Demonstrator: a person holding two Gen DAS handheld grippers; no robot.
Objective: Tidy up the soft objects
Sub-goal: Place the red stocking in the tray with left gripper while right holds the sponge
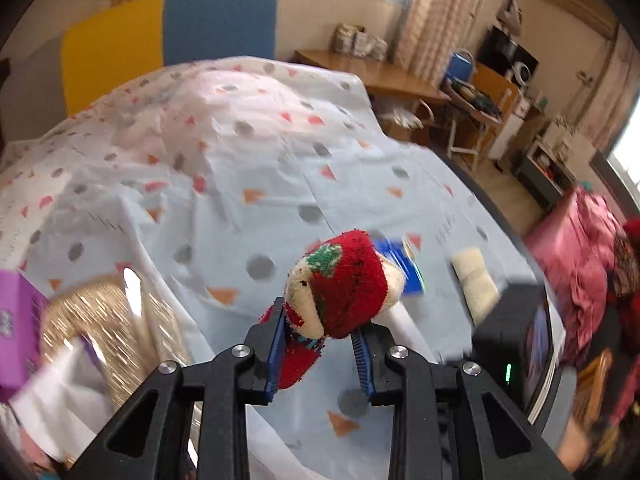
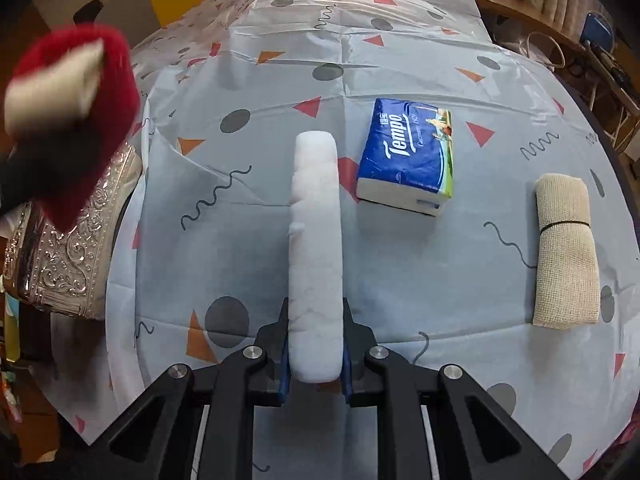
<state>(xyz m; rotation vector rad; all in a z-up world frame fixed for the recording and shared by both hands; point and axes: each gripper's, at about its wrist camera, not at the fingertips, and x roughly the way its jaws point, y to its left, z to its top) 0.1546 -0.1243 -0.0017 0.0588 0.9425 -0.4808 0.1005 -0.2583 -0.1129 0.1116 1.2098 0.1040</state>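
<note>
My left gripper (image 1: 320, 344) is shut on a red and cream rolled sock (image 1: 340, 284) with a green patch, held above the patterned tablecloth (image 1: 240, 168). The sock also shows blurred at the left of the right wrist view (image 2: 72, 120). My right gripper (image 2: 316, 344) is shut on a long white sponge strip (image 2: 316, 240) that sticks out forward over the table. A blue Tempo tissue pack (image 2: 408, 156) lies ahead to the right, and a beige rolled cloth (image 2: 566, 248) lies further right. Both also show in the left wrist view, the pack (image 1: 404, 264) and the cloth (image 1: 476, 280).
A silver embossed box (image 2: 76, 256) stands at the table's left edge, seen golden and blurred in the left wrist view (image 1: 100, 332). A purple carton (image 1: 16, 324) is beside it. Blue (image 1: 220, 20) and yellow chairs stand behind the table. A pink heap (image 1: 580, 260) lies right.
</note>
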